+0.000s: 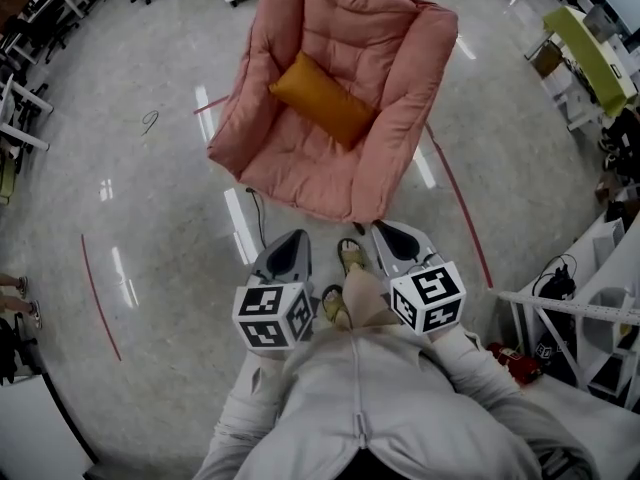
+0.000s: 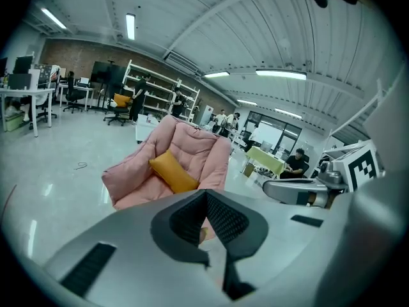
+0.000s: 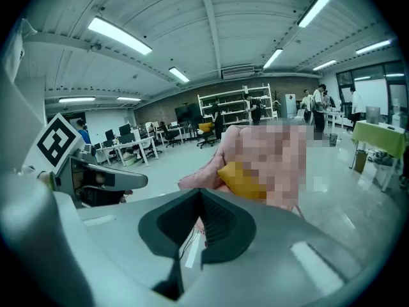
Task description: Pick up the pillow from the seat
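An orange pillow [image 1: 322,98] lies slantwise on the seat of a pink padded chair [image 1: 300,158] on the floor ahead of me. Both grippers hang close to my body, well short of the chair. The left gripper [image 1: 297,236] and the right gripper [image 1: 381,227] point towards the chair, side by side, each shut on nothing. In the left gripper view the pillow [image 2: 172,171] rests on the chair [image 2: 131,174] beyond the closed left gripper [image 2: 206,197]. The right gripper view shows the pillow [image 3: 239,179] past the closed right gripper [image 3: 200,194], with a mosaic patch over part of the chair.
Red tape lines [image 1: 98,298] mark the glossy floor, and a dark cable [image 1: 256,216] runs from the chair's front. A white rack [image 1: 590,318] stands at my right, a green table [image 1: 590,43] farther back. Desks and office chairs [image 1: 30,28] line the left.
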Tool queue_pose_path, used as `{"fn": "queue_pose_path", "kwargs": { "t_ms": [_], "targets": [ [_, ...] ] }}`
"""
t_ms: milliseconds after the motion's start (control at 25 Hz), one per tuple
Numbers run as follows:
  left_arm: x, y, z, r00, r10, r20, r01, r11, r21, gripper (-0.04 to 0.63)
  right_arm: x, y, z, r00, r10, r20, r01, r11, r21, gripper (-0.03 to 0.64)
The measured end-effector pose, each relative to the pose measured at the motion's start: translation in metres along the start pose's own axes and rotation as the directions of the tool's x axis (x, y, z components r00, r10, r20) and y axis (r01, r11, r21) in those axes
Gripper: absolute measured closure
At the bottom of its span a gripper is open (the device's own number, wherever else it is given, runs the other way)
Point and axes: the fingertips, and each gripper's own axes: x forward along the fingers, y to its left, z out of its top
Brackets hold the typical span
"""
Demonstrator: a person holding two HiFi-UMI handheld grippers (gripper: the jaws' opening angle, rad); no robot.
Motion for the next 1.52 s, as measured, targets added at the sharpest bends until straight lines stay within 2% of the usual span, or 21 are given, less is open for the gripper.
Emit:
{"fn": "queue_pose_path", "kwargs": {
  "t_ms": [320, 840, 1160, 1520],
  "targets": [
    [0.046, 0.018, 0.008, 0.999, 0.036, -0.025, -0.037, 0.999, -0.03, 0.591, 0.035, -0.026, 0.001, 0.999, 0.021, -0.04, -0.02, 1.0, 0.012, 0.617],
    [0.148, 0.053, 0.054, 0.997, 0.061, -0.055, -0.064, 0.996, -0.065, 0.591, 0.129, -0.083, 0.041, 0.993, 0.076, -0.092, -0.077, 0.997, -0.006, 0.617],
    [0.202, 0.067, 0.064, 0.994, 0.075, -0.085, -0.082, 0.993, -0.081, 0.591, 0.173, -0.122, 0.05, 0.989, 0.082, -0.124, -0.083, 0.996, -0.007, 0.617],
    [0.25, 0.086, 0.063, 0.981, 0.124, -0.149, -0.141, 0.984, -0.105, 0.591, 0.238, -0.167, 0.056, 0.978, 0.087, -0.192, -0.096, 0.995, -0.039, 0.617]
  ]
}}
